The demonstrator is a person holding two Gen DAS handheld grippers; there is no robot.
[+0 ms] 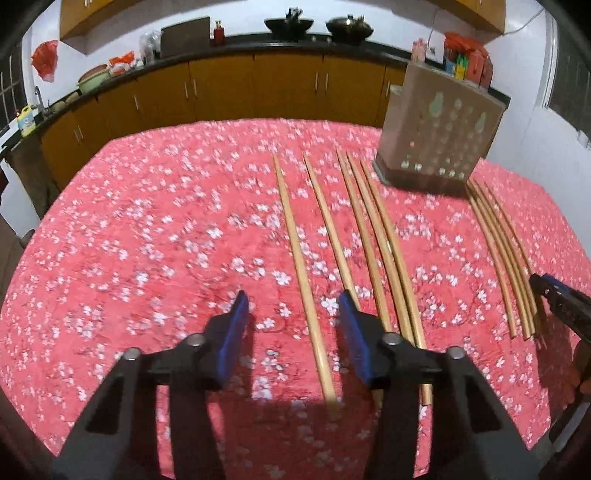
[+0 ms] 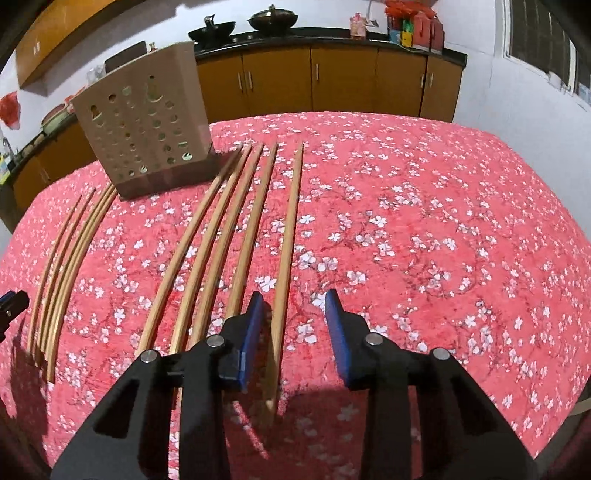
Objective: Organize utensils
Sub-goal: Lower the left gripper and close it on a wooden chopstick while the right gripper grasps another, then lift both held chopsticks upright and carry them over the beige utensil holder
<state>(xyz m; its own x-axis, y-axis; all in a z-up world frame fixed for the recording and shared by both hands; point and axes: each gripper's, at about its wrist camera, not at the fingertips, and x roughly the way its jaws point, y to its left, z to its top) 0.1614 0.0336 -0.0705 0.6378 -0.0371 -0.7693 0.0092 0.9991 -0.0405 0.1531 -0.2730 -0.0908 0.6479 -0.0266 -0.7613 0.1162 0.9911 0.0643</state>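
Several wooden chopsticks lie side by side on a red floral tablecloth [image 1: 147, 221]. In the left wrist view my left gripper [image 1: 293, 306] is open, with the leftmost chopstick [image 1: 299, 258] running between its fingers. A second group of chopsticks [image 1: 502, 258] lies to the right, by the right gripper's tip [image 1: 554, 295]. A brown perforated utensil holder [image 1: 439, 136] stands behind the chopsticks. In the right wrist view my right gripper [image 2: 295, 306] is open over the rightmost chopstick [image 2: 290, 240]. The holder [image 2: 144, 133] stands at the far left there, and the other group of chopsticks [image 2: 62, 266] lies at the left.
The tablecloth [image 2: 424, 240] covers the whole table. Behind it run orange kitchen cabinets [image 1: 258, 88] under a dark counter with two woks [image 1: 317, 24]. A window [image 2: 543, 40] is at the right wall.
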